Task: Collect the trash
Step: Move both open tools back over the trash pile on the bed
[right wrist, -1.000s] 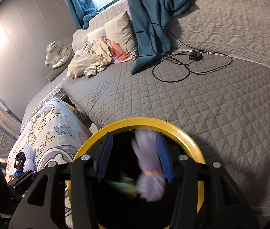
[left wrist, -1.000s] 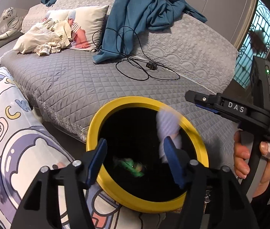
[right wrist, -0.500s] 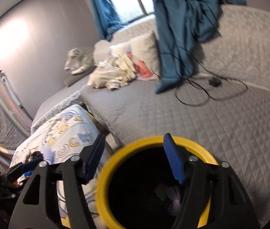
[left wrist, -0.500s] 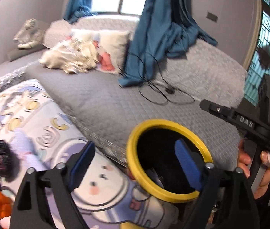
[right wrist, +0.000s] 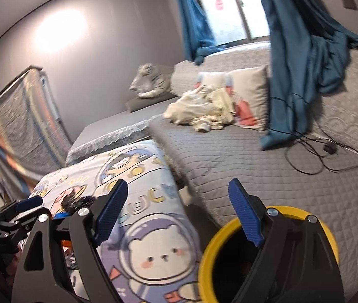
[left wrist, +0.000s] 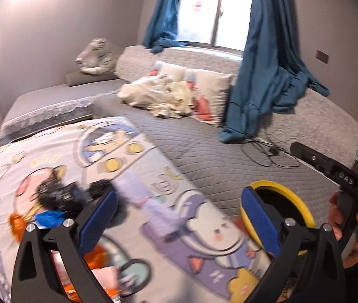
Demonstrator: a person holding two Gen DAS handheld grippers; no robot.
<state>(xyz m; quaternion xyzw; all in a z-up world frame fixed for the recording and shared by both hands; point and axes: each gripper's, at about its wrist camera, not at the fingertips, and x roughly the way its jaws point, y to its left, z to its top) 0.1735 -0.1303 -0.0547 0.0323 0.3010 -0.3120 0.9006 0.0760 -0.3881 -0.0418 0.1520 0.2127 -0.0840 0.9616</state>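
Yellow runs all round the rim of the trash bin (left wrist: pixel 302 202), and its inside is dark. The bin stands low down beside the grey quilted bed (left wrist: pixel 204 151), between that bed and the cartoon blanket (left wrist: pixel 118 151).

The left hand-held gripper (left wrist: pixel 179 222) has just been opening, and its blue pads (left wrist: pixel 98 219) now stand wide apart with nothing between them. It is over the cartoon blanket, and the bin is behind its right pad. On the blanket in front of it lies a heap of small things: a fuzzy black clump (left wrist: pixel 60 192), a blue scrap (left wrist: pixel 48 218), an orange bit (left wrist: pixel 17 223) and a pale purple piece (left wrist: pixel 143 202). They are blurry, so what they are is hard to tell.

The right hand-held gripper (right wrist: pixel 179 214) has also just been opening. Its jaws stand apart and hold nothing. The bin (right wrist: pixel 214 252) sits right under its right finger, and the blanket (right wrist: pixel 153 202) lies under its left finger. A hand (left wrist: pixel 340 227) holds this gripper by its grip at the right edge of the left view.

On the grey bed lie a cream cloth pile (right wrist: pixel 204 111), a pillow (right wrist: pixel 249 93), a black cable (right wrist: pixel 317 151) and the end of a blue curtain (right wrist: pixel 295 75).
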